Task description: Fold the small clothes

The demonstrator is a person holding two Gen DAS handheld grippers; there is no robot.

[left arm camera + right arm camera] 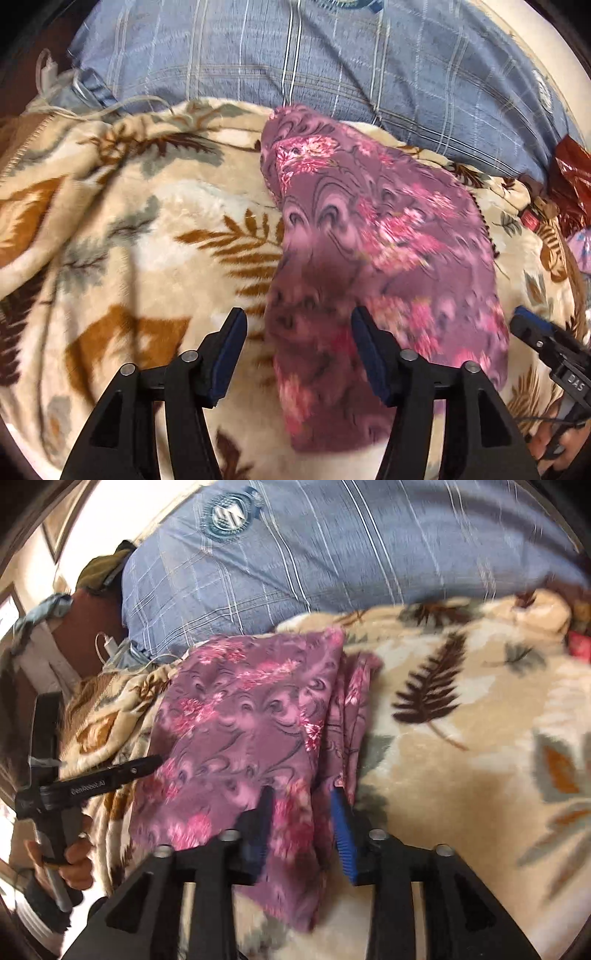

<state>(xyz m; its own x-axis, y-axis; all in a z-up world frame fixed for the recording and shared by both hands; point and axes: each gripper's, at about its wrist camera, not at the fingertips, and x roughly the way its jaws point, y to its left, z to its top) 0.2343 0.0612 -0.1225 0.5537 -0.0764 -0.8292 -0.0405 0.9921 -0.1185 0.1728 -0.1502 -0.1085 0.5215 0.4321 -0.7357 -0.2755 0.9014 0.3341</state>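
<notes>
garment (369, 236) on blanket (147, 229) — pillow (369, 62) behind

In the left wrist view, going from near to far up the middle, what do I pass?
Left gripper, jaws apart → purple floral garment, lying on the leaf-print blanket → blue plaid pillow at the far edge.

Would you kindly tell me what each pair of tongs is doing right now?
Left tongs: open, holding nothing, above the purple floral cloth.
Right tongs: open, cloth between them, not gripped.

Leaf-print blanket (129, 229) under purple floral garment (369, 229)
</notes>
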